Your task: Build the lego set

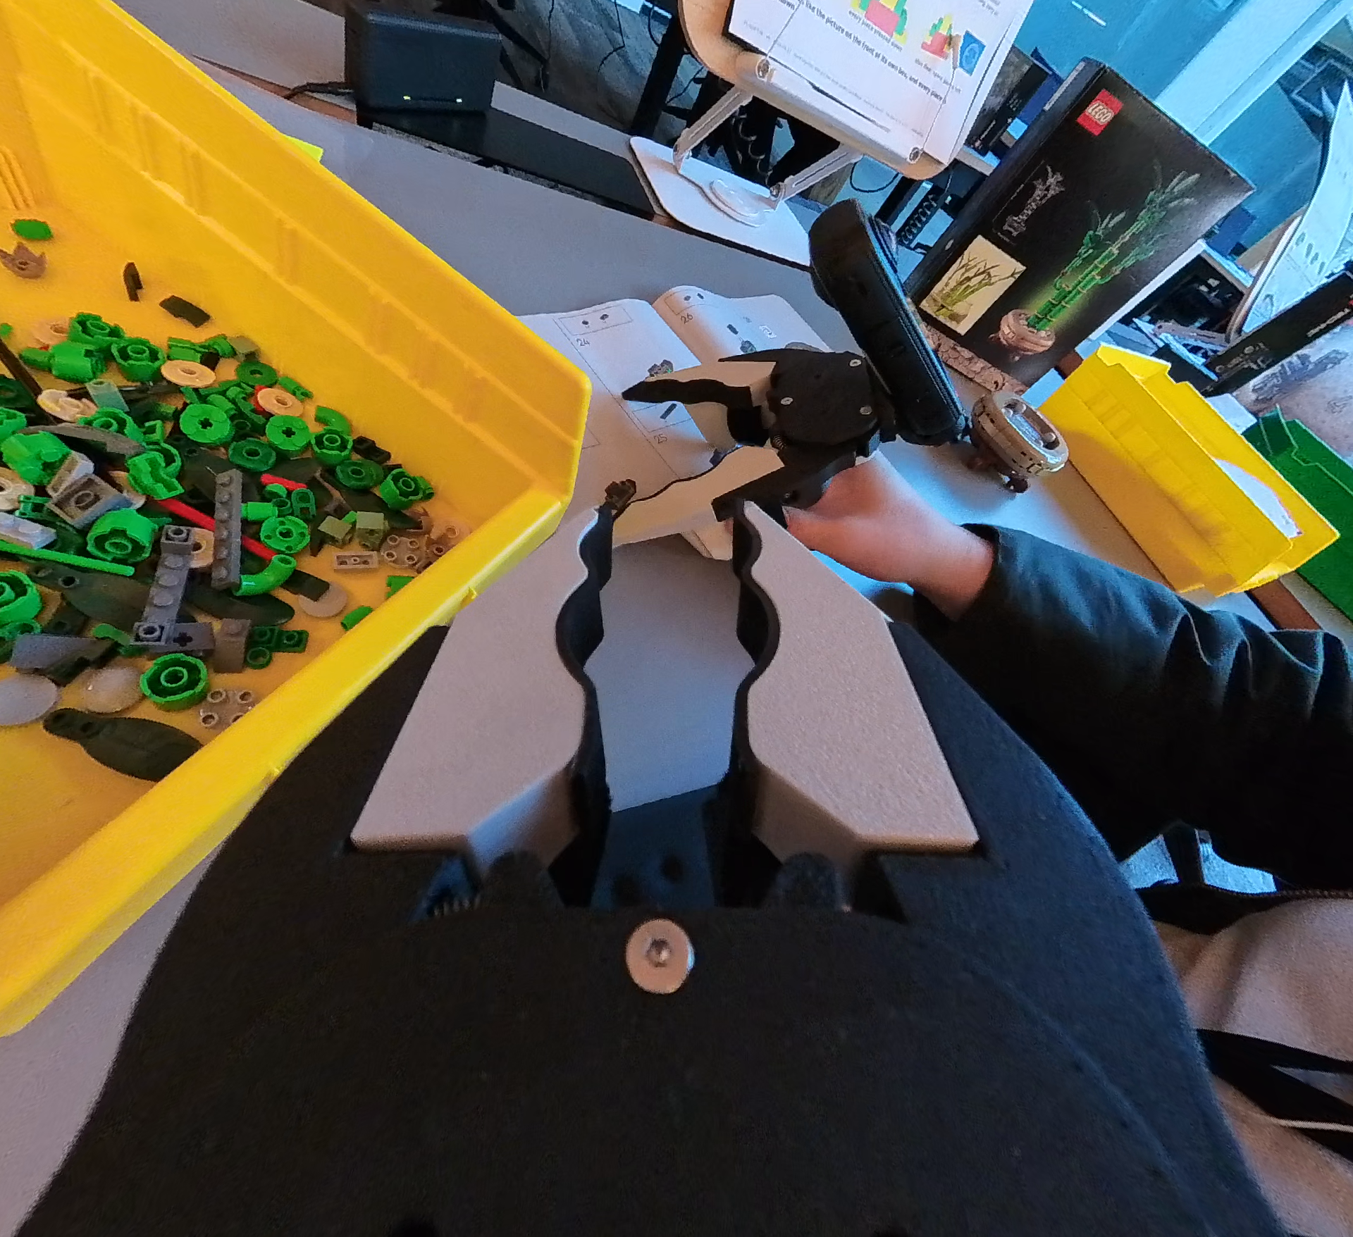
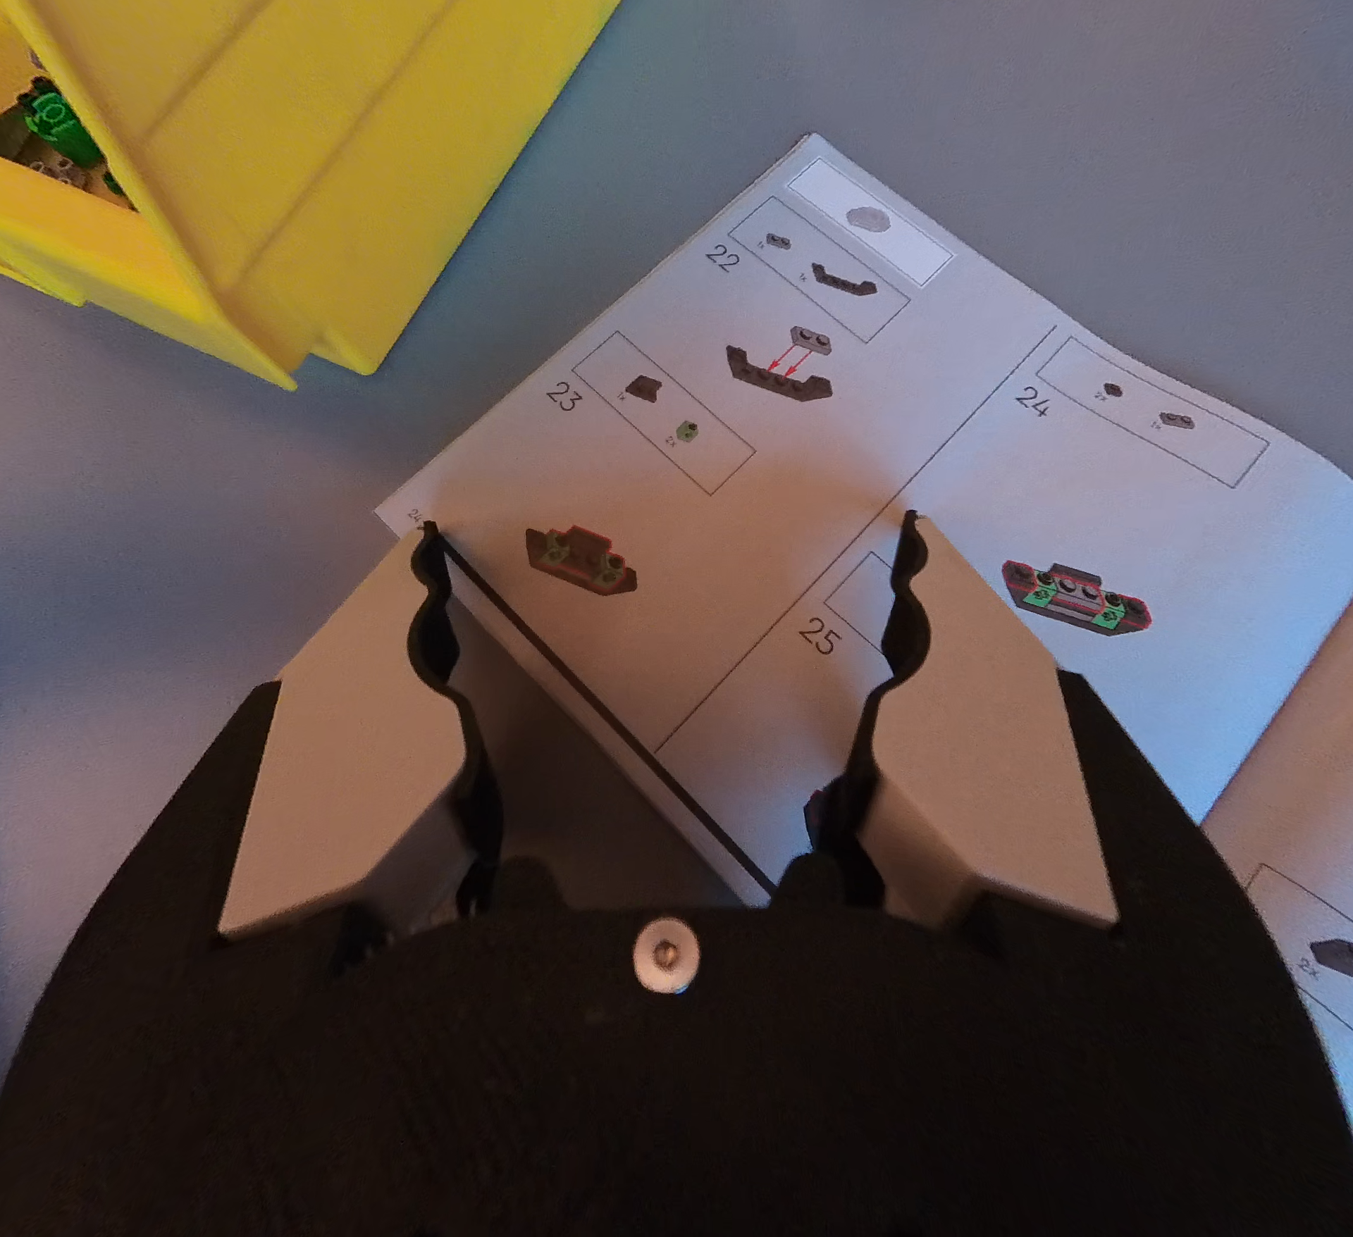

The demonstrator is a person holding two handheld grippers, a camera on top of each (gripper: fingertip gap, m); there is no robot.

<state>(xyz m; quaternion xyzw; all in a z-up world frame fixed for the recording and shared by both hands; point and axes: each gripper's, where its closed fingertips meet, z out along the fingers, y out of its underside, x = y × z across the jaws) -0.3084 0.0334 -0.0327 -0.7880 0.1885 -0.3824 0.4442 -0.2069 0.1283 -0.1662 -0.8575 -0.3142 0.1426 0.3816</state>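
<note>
**Both hand-held grippers empty over the open booklet**

The left hand-held gripper (image 1: 666, 528) hangs above the grey worktop (image 1: 454, 214) with its fingers spread and nothing between them. To its left sits the yellow bin (image 1: 410, 294) of loose lego pieces (image 1: 176, 470), mostly green rounds with grey and dark bits. Ahead of it, the right hand-held gripper (image 1: 677, 448) hovers over the instruction booklet (image 2: 842, 470), its fingers also spread wide and empty; the bin's outer wall lies ahead and to its left. Beyond the right hand-held gripper, a small round brown assembly (image 1: 1018, 444) rests on the worktop, with the set's box (image 1: 1083, 228) behind it.

The risk, as I judge it, lies in the pick: the needed pieces are small and buried in a tangled heap, so wide fingers could pinch two at once or flick neighbours out of the bin. A fingertip dragging the page could also shift the booklet.
</note>
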